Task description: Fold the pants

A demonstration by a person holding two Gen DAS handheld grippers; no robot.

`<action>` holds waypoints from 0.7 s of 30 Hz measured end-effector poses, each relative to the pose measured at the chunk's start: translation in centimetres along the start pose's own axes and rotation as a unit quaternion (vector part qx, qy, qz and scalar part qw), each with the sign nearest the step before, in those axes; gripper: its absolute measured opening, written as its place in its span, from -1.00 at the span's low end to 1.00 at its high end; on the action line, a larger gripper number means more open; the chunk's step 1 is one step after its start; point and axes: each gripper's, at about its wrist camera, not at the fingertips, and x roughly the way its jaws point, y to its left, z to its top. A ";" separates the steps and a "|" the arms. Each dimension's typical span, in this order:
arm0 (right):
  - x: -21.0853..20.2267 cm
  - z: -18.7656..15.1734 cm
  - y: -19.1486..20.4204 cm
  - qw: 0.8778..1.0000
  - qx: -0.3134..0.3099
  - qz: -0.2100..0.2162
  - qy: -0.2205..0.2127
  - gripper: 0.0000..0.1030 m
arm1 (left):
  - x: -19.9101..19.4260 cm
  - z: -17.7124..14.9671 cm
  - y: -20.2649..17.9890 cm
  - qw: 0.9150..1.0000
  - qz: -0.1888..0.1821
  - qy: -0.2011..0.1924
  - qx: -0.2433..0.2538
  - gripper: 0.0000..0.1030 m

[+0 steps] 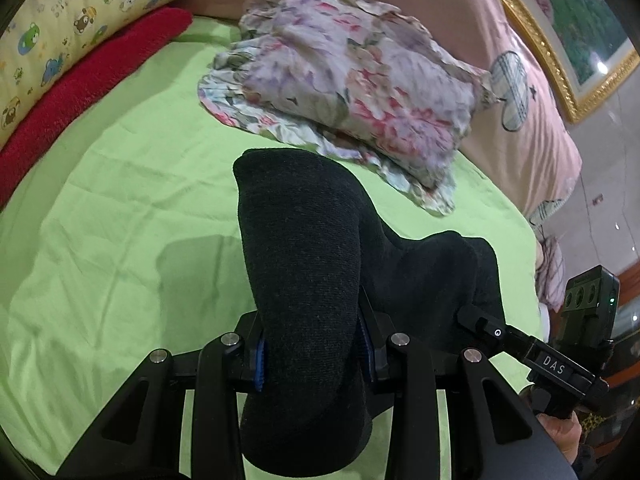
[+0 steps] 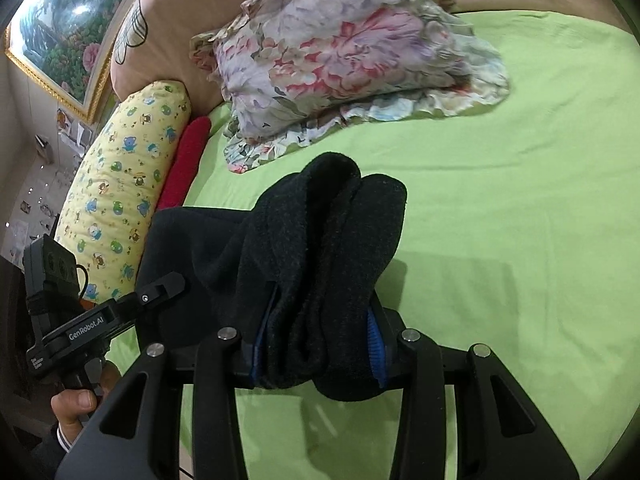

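Left wrist view: the left tongs (image 1: 316, 354) are clamped on a bunched edge of the dark pants (image 1: 304, 264), lifted above the green sheet (image 1: 120, 200). The right tongs (image 2: 316, 344) pinch another bunch alongside. This looks like the carry-and-spread step; next, lower and lay the cloth flat, short of the floral pillow (image 2: 340, 60) beyond.

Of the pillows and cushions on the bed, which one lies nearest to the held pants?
The floral pillow, with its frilled edge, lies just beyond the black pants. The yellow cartoon-print bolster and the red cushion lie at the bed's edge.
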 end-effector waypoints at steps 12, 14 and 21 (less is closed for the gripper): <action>3.9 3.7 -0.4 1.000 -0.011 -0.004 0.023 -0.19 | 3.4 2.8 1.0 1.000 0.014 0.012 -0.007 -0.32; 4.2 4.0 -0.8 1.000 -0.010 -0.007 0.025 -0.19 | 4.1 3.1 0.9 1.000 0.016 0.016 -0.004 -0.32; 5.5 4.5 -2.2 0.999 -0.002 -0.007 0.034 -0.16 | 6.1 3.6 1.5 0.999 0.030 0.028 0.001 -0.26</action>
